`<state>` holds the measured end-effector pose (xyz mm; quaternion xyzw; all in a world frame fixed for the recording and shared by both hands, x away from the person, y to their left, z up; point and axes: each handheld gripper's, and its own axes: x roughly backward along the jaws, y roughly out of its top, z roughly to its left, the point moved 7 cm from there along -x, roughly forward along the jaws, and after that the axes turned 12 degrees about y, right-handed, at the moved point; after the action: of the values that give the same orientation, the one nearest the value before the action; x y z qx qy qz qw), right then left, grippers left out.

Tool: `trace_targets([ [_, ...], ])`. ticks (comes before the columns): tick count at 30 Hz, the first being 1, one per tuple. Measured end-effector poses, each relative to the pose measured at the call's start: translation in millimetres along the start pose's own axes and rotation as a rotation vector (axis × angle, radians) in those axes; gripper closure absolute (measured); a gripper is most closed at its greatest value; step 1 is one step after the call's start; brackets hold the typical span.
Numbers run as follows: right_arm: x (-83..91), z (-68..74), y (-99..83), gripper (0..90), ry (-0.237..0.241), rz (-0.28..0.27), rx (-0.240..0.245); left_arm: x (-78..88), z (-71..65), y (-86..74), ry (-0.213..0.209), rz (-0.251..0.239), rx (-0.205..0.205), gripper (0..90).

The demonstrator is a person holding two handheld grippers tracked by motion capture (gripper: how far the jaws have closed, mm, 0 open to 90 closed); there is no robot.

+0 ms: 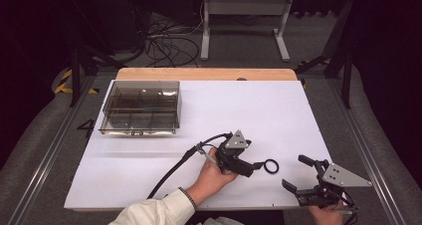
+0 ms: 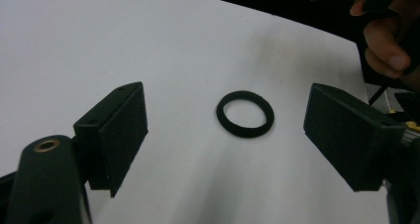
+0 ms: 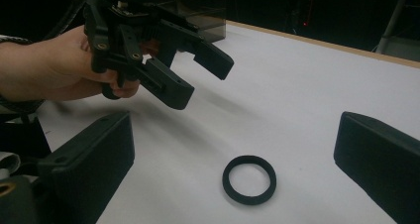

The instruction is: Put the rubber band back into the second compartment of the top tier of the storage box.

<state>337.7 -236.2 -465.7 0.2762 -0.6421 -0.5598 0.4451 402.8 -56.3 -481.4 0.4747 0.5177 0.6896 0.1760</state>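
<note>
Now the left claw [image 1: 257, 166] is hanging just above the white counter [image 1: 209, 110], jaws spread wide and holding nothing, with the black ring [image 1: 271, 166] lying flat just beyond its tips. Looking along that claw, the ring [image 2: 245, 114] is sitting ahead of the gap between the two black pads [image 2: 124, 130], not yet between them and touching neither. Over on the other side the right claw [image 1: 293, 172] is resting low near the counter's front edge, also gaping wide and empty, its jaws pointing toward the same ring [image 3: 249, 179], which is lying a little ahead of it. From there the left claw [image 3: 193, 75] is showing up and to the left of the ring, clearly off the surface. Well behind the left claw, a clear lidded box [image 1: 141, 108] is waiting at the counter's far left. So, as I judge it, nothing is picked up yet: the approach is nearly made, while closing on the ring, lifting it and carrying it anywhere are all left to do.
</note>
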Motion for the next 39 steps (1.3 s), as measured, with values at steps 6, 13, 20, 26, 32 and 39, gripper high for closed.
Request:
trace_targets([
  [6,0.2,0.2,0.2,3.0,0.001,-0.005,-0.002,-11.5,-4.6,-0.3,-0.006,0.017,0.003,18.2],
  [13,0.4,0.2,0.1,3.0,0.003,-0.004,-0.002,-19.2,-6.4,-0.5,-0.006,0.027,0.006,18.4],
  [20,0.8,-0.1,-0.3,3.0,0.003,-0.005,-0.002,-28.4,-9.0,-4.1,-0.008,0.050,0.005,18.7],
  [26,2.1,-0.2,-0.3,3.0,0.005,-0.010,-0.008,-33.1,-9.2,-4.4,-0.007,0.056,0.008,18.9],
  [32,2.5,0.2,-0.1,3.0,0.006,-0.012,-0.008,-35.2,-9.7,-3.5,-0.006,0.058,0.012,19.8],
  [39,2.7,0.7,0.2,3.0,0.006,-0.013,-0.008,-38.7,-11.0,-3.9,0.007,0.092,0.009,23.4],
])
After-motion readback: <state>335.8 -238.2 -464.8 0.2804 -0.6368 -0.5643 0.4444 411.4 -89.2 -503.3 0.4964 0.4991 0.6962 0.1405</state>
